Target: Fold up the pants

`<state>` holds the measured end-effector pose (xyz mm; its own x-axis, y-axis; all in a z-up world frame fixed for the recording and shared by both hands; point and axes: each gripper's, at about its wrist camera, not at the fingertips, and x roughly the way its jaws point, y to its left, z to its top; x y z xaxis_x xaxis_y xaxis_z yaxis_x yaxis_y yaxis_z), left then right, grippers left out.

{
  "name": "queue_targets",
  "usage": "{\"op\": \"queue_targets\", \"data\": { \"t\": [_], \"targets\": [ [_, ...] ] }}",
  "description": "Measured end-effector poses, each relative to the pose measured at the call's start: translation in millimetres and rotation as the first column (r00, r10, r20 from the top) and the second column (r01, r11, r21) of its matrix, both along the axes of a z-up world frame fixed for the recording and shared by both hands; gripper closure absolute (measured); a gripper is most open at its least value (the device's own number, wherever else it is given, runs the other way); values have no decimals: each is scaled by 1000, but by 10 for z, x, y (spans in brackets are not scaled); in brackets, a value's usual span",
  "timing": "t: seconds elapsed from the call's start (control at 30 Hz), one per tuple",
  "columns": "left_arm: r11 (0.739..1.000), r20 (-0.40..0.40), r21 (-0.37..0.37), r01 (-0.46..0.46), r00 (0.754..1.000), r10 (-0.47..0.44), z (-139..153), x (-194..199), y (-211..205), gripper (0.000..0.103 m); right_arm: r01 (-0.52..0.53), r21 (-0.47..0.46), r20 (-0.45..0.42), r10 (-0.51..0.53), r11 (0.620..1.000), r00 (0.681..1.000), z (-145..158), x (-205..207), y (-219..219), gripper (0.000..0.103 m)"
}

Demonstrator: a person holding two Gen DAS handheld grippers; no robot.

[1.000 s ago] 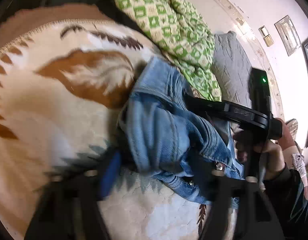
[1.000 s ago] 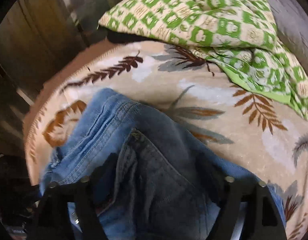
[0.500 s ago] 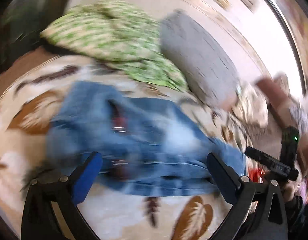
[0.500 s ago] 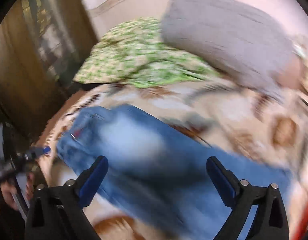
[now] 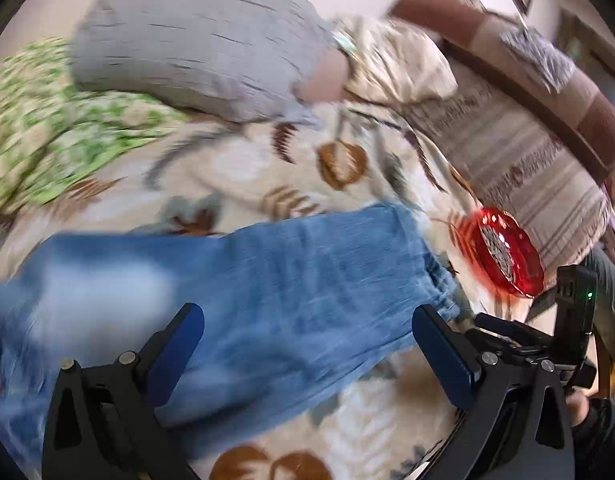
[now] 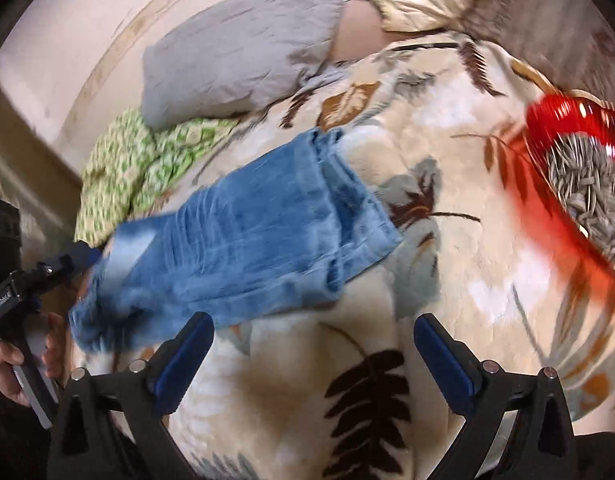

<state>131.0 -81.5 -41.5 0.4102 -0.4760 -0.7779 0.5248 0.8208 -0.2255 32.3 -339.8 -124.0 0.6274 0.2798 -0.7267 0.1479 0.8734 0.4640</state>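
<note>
On the bed: a leaf-patterned blanket (image 6: 447,240) covers it.
Pants: blue jeans (image 6: 259,240) lie flat across the blanket, leg hems toward the right, touched by neither gripper.
Left gripper (image 5: 307,344): fingers spread wide over the near edge of the jeans, holding nothing.
Right gripper (image 6: 313,350): fingers wide apart above bare blanket, just near of the hems, empty.
Far side: grey pillow (image 6: 243,56), green checked cloth (image 6: 127,164).
Right: red bowl (image 6: 587,184) of seeds.
</note>
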Motion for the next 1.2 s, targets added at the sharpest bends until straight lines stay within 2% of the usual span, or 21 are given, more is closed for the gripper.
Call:
{"op": "queue_targets", "data": {
  "t": [0.1,0.17,0.3,0.33,0.4,0.43,0.47,0.5,0.57,0.67,0.87,0.93,1.0,1.03,1.1,1.13,1.17,1.2],
  "targets": [
    [994,6,43,104,995,-104,8,113,-284,0,33,48,32,-34,998,999,-111,76,-49,2],
    [985,14,74,157,987,-159,42,208,-446,0,48,39,57,-50,998,997,-155,133,-62,2],
    [975,-4,87,203,979,-204,109,426,-627,0,69,12,85,-69,998,994,-229,284,-49,5],
    [970,-7,97,224,975,-224,116,486,-694,0,70,-4,92,-70,998,993,-243,322,-50,10],
    [960,-3,116,253,967,-254,112,555,-802,0,66,-44,96,-61,997,993,-273,385,-57,32],
    [954,-6,128,272,962,-274,91,584,-856,0,56,-71,94,-49,996,994,-290,420,-39,58],
    [944,-11,143,298,954,-299,48,616,-945,0,46,-79,81,-39,996,996,-320,448,-53,67],
    [937,-11,152,316,948,-318,13,634,-1014,0,32,-68,76,-26,997,997,-357,459,-70,69],
    [920,-22,159,358,933,-359,-70,662,-1158,0,9,-65,103,-2,998,995,-363,408,-85,84],
    [882,-42,177,437,899,-437,-228,675,-1440,0,3,-48,127,3,999,992,-341,329,-126,88],
    [813,-94,213,543,839,-536,-441,797,-1883,0,-4,-7,144,5,1000,990,-407,252,-172,89],
    [804,-116,217,554,832,-542,-499,869,-1962,0,-4,7,144,3,1000,990,-417,260,-186,89],
    [812,-155,213,544,839,-521,-586,966,-2028,2,-7,17,144,5,1000,990,-431,272,-195,89],
    [816,-164,207,540,841,-515,-610,984,-2048,5,-8,25,141,4,1000,990,-440,279,-201,89],
    [823,-211,162,545,833,-511,-672,1038,-2073,40,-10,27,139,6,1000,990,-445,285,-198,89],
    [824,-234,120,554,822,-518,-684,1041,-2076,49,-11,26,139,8,1000,990,-448,289,-194,89],
    [823,-234,104,558,818,-525,-678,1023,-2081,71,-13,27,138,9,1000,990,-457,297,-191,89],
    [823,-222,111,558,821,-527,-666,992,-2093,81,-13,28,137,9,1000,991,-462,301,-194,89]
  ]
}}
